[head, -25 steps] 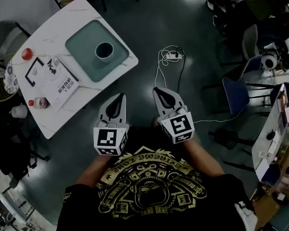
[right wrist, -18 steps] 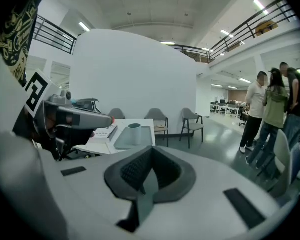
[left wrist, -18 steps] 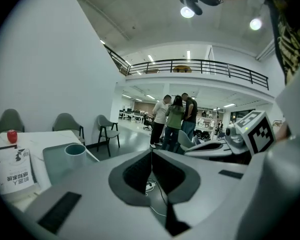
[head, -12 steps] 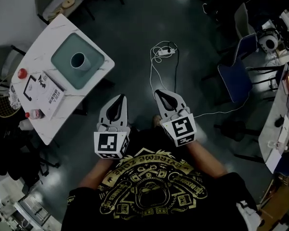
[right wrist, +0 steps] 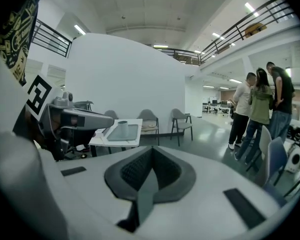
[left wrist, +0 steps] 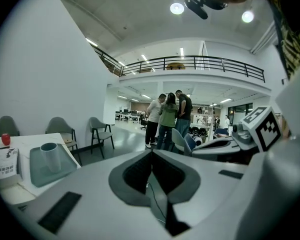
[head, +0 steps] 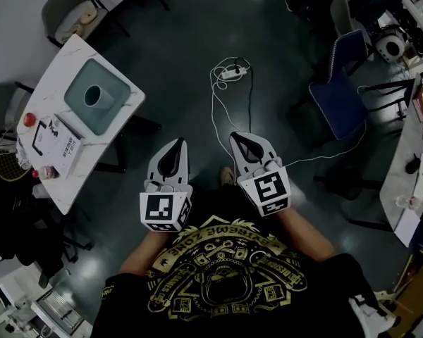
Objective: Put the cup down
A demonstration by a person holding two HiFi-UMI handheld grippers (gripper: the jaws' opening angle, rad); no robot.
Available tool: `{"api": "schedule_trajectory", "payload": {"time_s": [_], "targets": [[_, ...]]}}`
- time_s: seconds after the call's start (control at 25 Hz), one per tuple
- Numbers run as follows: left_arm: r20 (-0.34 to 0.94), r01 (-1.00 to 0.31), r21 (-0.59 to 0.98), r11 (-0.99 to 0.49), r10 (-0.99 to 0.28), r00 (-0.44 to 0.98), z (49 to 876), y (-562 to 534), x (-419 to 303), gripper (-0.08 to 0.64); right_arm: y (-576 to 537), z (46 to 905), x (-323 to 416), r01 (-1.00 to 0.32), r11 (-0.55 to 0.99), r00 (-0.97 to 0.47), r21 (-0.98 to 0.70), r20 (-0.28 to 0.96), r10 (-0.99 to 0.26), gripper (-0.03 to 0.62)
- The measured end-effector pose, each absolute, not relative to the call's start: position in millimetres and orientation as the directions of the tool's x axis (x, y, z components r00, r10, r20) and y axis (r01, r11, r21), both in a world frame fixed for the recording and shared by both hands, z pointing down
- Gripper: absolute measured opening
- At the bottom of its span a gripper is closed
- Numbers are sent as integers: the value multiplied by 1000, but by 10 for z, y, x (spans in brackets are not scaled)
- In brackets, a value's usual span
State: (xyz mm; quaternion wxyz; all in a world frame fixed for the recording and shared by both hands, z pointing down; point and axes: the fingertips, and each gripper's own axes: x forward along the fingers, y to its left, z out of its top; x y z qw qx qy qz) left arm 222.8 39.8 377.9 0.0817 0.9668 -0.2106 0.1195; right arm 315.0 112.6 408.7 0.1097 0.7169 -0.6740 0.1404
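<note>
A pale teal cup (head: 93, 95) stands upright on a teal tray (head: 115, 98) on the white marble table (head: 92, 150) at the left; it also shows as the cup (left wrist: 51, 156) and the cup (right wrist: 122, 126). My left gripper (head: 175, 145) and right gripper (head: 241, 139) are held side by side close to the person's chest, far from the table, over the dark floor. Both are shut with nothing between the jaws: left gripper (left wrist: 151, 154), right gripper (right wrist: 151, 151).
On the table lie a booklet (head: 60, 141), a red ball (head: 29, 119) and a small bottle (head: 45, 172). Grey chairs (head: 67, 14) stand behind the table. A white cable and power strip (head: 230, 72) lie on the floor ahead. A blue chair (head: 340, 97) and desks stand at the right. Several people (left wrist: 167, 119) stand farther off.
The table with the cup has slid left and away in the head view, so the person has stepped back from it. Both grippers stay shut and empty in front of the chest.
</note>
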Motion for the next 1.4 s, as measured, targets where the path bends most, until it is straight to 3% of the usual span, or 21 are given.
{"api": "schedule_trajectory", "payload": {"time_s": [0.68,1.4], "targets": [[309,-354,140,-925,-299,903,4160,987,2631,12,1879,4327,3548,-980,-198,177,-13,390,-903,5],[306,-404,110,-908,-356,883,4075,934,2483,12,1804,4309,3516,-985,-170,146,-31,373,-916,5]]}}
